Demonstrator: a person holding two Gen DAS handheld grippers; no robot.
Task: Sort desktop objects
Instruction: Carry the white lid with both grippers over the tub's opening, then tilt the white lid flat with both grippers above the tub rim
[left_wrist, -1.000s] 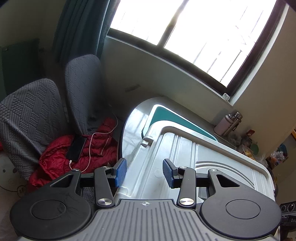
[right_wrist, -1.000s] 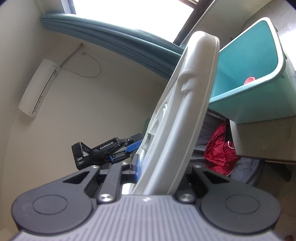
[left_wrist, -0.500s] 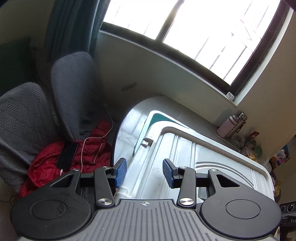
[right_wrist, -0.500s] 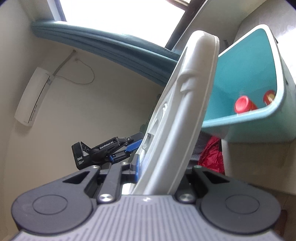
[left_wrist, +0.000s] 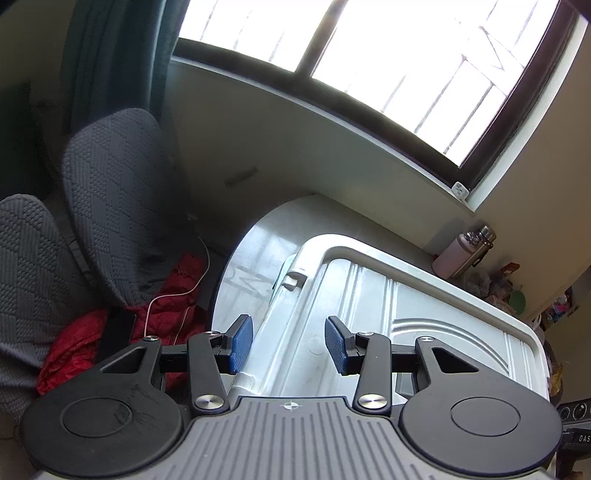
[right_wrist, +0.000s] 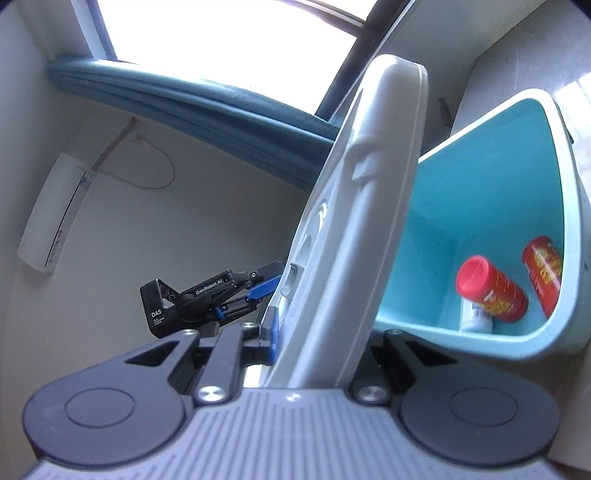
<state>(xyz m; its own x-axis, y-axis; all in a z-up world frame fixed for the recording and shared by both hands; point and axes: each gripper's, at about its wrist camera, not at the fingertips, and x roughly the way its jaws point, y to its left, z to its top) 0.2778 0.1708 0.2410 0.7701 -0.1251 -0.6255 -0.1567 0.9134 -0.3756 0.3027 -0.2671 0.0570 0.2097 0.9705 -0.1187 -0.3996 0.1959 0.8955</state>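
A large grey-white box lid fills the left wrist view and covers the teal bin below it. My left gripper is open, its blue pads on either side of the lid's near edge. In the right wrist view my right gripper is shut on the lid, held edge-on and tilted. The teal bin lies open to the right, with two red-capped containers inside. The left gripper shows beyond the lid.
Two grey chairs hold a red jacket and a white cable at the left. A round white table carries the bin. A pink flask and clutter stand at the back right under the window. An air conditioner hangs on the wall.
The lid has come down over the teal bin in the left wrist view, hiding its interior. In the right wrist view the bin has swung closer and its red containers have come into sight.
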